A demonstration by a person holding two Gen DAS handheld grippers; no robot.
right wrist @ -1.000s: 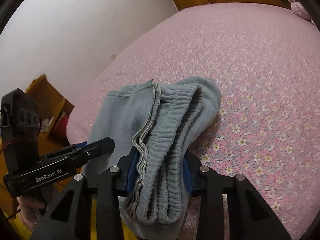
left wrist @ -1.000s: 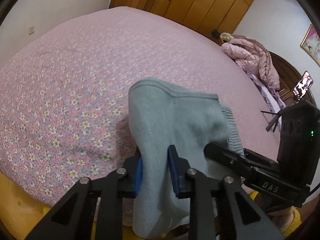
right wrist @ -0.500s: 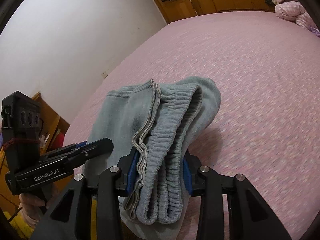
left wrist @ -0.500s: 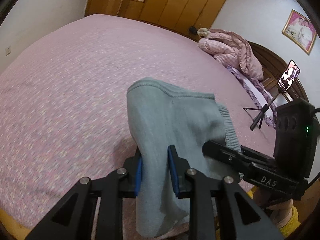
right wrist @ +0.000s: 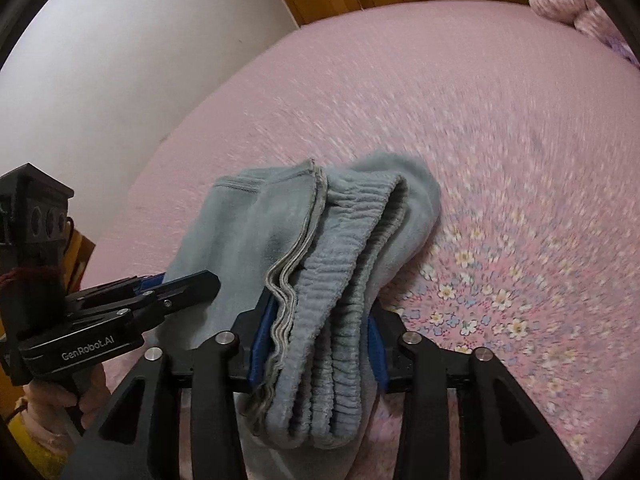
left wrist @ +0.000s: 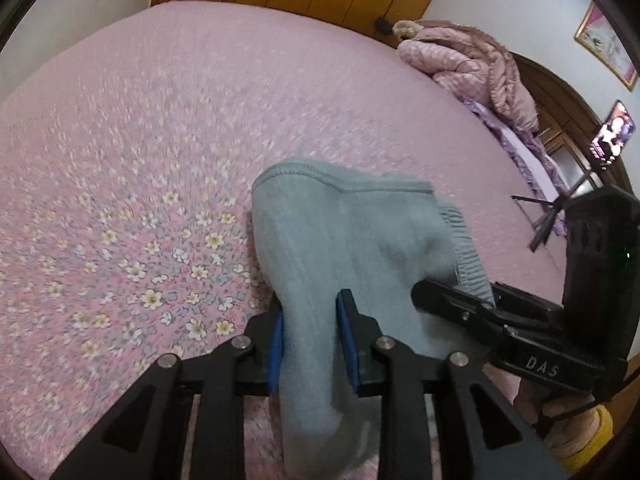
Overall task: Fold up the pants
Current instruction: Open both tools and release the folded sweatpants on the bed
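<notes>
The left tool (left wrist: 310, 334) pinches a plain fold of the grey fleece pants (left wrist: 352, 248), its jaws opening slightly with cloth between the pads; the right tool (right wrist: 316, 344) pinches the bunched elastic waistband (right wrist: 348, 280), also easing open. Compared with a second ago, both have carried the folded bundle farther over the pink floral bed (left wrist: 140, 152) and a little lower. Probably the pants are about to be laid down.
</notes>
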